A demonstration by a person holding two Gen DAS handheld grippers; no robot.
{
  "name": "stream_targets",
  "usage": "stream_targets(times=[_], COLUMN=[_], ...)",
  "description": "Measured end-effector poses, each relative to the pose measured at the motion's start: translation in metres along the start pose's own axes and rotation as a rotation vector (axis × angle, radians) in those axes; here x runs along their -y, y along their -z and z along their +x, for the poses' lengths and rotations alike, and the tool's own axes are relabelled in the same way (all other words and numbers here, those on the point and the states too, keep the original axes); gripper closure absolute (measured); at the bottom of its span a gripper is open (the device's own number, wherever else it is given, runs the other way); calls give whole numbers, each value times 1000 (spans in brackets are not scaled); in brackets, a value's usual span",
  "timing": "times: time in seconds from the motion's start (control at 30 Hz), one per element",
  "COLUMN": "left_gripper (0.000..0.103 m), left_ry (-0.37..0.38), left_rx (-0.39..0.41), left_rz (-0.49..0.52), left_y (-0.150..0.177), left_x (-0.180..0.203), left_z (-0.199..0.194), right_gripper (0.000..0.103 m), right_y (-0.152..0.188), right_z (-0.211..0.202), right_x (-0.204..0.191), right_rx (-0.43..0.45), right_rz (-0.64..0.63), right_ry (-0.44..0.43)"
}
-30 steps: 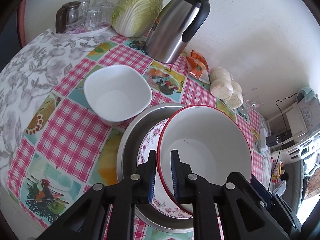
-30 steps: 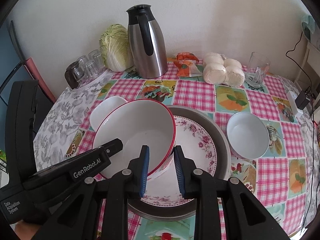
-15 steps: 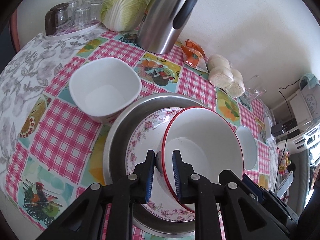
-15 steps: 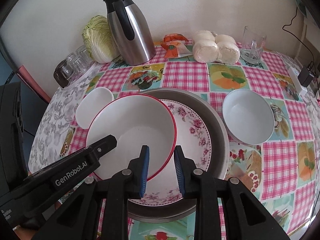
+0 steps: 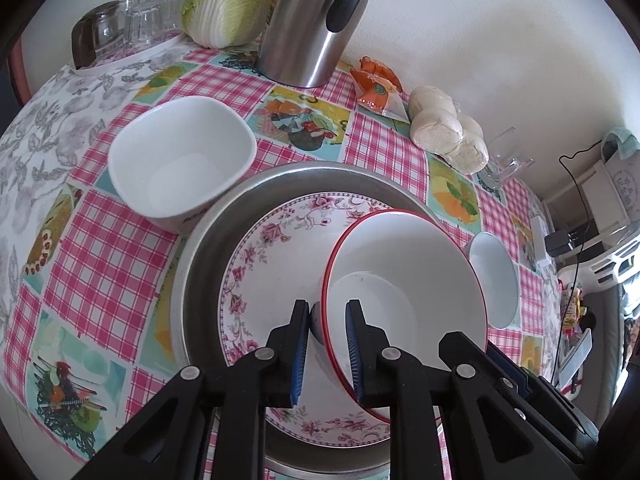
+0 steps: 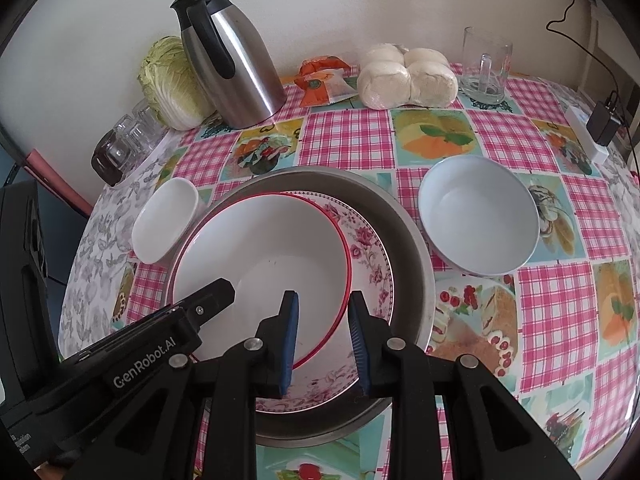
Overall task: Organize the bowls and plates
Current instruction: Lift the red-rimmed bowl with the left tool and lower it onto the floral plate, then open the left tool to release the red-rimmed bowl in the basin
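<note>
— Red-rimmed white bowl (image 5: 404, 292) is sitting tilted on the floral-edged white plate (image 5: 276, 256), which is lying inside the wide grey metal basin (image 5: 208, 248) on the pink-checked tablecloth (image 5: 88, 280).

— Who's gripping it?

— Left gripper (image 5: 327, 344) is pinching the near rim, one pad inside and one outside. Right gripper (image 6: 323, 330) is straddling the rim on its side too, pads either side, but whether they're actually pressing I can't tell.

— And the other bowls?

— Squarish white bowl (image 5: 182, 160) is standing just beside the basin on the left, seemingly touching its edge. Round pale-blue bowl (image 6: 478, 220) is waiting on the right, close to the basin wall. Steel thermos jug (image 6: 230, 64) and cabbage (image 6: 170, 80) are standing at the back, near the wall.
</note>
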State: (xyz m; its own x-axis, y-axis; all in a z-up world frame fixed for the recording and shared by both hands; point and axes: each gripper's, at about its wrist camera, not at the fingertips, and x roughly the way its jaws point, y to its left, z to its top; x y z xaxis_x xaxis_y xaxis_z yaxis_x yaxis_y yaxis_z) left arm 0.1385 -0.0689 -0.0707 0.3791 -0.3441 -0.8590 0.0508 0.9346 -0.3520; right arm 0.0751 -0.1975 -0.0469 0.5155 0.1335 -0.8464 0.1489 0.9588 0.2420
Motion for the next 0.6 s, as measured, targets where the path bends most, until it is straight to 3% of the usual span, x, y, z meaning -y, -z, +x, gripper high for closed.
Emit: stream_targets(times=[0.6], left_gripper=[82], left_ry=[6], left_rx=[-11], left_rz=[-28], left_y=[-2], left_x=[-7], left_z=[3], right_gripper=[75], right_y=[2], right_z=[7], right_x=[-3], right_rx=[-17], right_rz=[-4], right_ry=[-6])
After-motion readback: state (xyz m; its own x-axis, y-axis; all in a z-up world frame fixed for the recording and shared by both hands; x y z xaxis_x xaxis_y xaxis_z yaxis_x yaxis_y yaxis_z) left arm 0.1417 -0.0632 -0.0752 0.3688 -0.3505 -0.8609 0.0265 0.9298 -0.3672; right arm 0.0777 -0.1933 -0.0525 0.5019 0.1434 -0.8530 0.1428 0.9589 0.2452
